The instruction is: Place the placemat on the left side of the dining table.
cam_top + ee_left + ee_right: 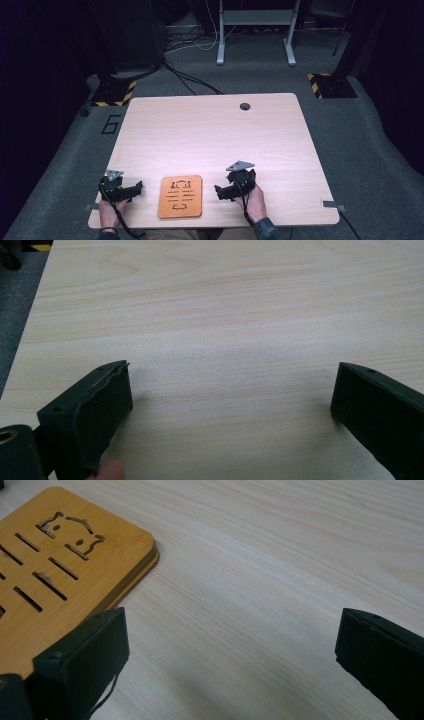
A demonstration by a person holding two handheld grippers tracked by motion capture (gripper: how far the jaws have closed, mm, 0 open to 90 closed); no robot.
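An orange wooden board (180, 196) with cut-out slots and cat-like shapes lies flat near the table's front edge, between my two grippers. My left gripper (131, 190) rests on the table to the board's left, open, with bare wood between its jaws (230, 400). My right gripper (222, 192) sits to the board's right, also open and holding nothing. In the right gripper view (230, 650) the board (55, 575) lies just beyond and under the left jaw, with its corner reaching toward the gap.
The light wooden table (215, 135) has a round cable hole (244, 106) near its far edge. Beyond it on the grey carpet stand a white desk frame (255, 30), cables and two yellow-black striped bases (114, 92).
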